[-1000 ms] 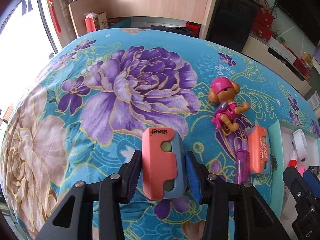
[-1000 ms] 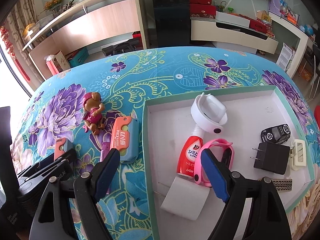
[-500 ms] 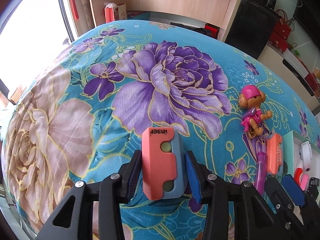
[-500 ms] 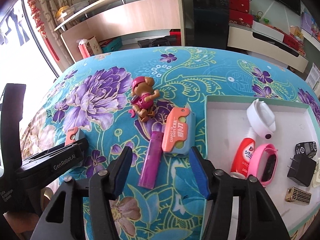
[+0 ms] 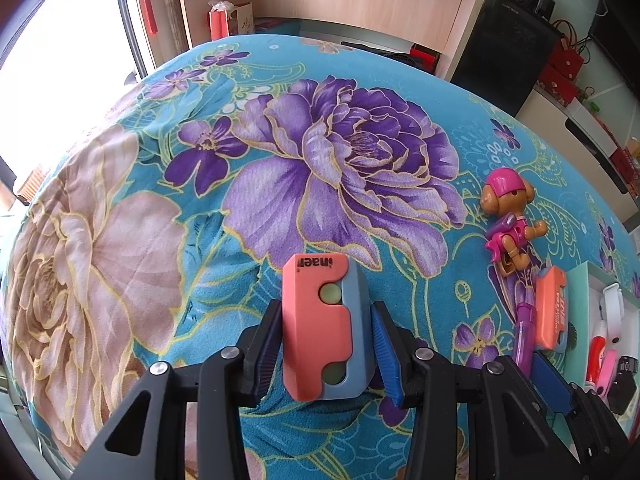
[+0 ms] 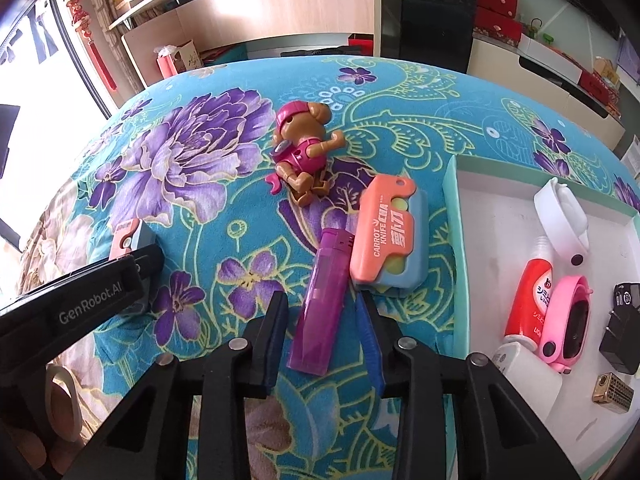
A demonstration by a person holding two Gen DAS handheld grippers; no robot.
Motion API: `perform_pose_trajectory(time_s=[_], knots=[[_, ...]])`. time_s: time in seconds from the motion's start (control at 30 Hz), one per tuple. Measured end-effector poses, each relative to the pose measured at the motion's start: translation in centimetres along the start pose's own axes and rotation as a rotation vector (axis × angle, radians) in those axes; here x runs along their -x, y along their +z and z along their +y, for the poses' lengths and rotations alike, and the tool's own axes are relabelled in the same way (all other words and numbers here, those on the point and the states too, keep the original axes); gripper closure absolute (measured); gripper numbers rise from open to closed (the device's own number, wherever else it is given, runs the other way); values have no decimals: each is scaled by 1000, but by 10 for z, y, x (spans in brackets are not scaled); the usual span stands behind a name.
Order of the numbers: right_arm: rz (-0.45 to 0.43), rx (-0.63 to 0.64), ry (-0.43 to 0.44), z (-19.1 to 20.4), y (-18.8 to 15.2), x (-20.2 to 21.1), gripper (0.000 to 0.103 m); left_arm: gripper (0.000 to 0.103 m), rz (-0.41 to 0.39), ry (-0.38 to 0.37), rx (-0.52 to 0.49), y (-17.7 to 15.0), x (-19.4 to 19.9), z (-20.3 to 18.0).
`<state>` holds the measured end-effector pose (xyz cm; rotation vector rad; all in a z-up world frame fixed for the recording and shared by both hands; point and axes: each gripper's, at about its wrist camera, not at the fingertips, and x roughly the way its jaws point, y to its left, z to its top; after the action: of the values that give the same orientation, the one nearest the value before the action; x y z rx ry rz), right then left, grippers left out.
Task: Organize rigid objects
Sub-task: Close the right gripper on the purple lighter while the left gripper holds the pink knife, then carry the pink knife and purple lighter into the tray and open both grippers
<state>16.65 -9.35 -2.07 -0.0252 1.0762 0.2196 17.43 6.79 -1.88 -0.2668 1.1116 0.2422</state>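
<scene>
Nearest, in the left wrist view: left gripper [image 5: 326,354] pinching an orange and blue toy knife [image 5: 320,326], pads tight on both sides, toy standing up over the flowery cloth [image 5: 160,208].

In the right wrist view: right gripper [image 6: 322,338] closing around a purple lighter [image 6: 322,300], jaws narrow, small gaps on both sides of the lighter, not pressing yet. Lying flat on the cloth, long way pointing away from the camera.

Just past it and touching its right side: a second knife [image 6: 386,236], orange on blue, flat on the cloth, with "CARROT KNIFE" on top.

A bit farther: a toy dog [image 6: 304,148] in a pink hat and pink suit, lying on its back near the second knife.

Off to the right: a white tray [image 6: 456,240] with a green rim, right beside the second knife. Inside: a red tube [image 6: 528,296], a pink band [image 6: 568,320], a white cap [image 6: 560,210], a black plug [image 6: 620,336], a small gold block [image 6: 612,392].

Far back: a wooden shelf [image 6: 280,4] and a black box [image 6: 434,8].
</scene>
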Motion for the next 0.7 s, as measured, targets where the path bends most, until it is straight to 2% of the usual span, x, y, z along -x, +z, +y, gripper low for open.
perform_pose_trajectory(time_s=[0.2,0.47,0.57,0.7], knots=[[-17,37,7,11,3,-5,75,56,0,9,-6,0,-4,0],[-43,68,-10,16,7,-12,77,56,-12,30,-24,1,-6,-3],[-53,69,-12,16,7,-11,83,57,-17,22,-22,2,-5,-3],[-62,51,7,14,8,-6,83,57,-25,0,-10,2,2,0]])
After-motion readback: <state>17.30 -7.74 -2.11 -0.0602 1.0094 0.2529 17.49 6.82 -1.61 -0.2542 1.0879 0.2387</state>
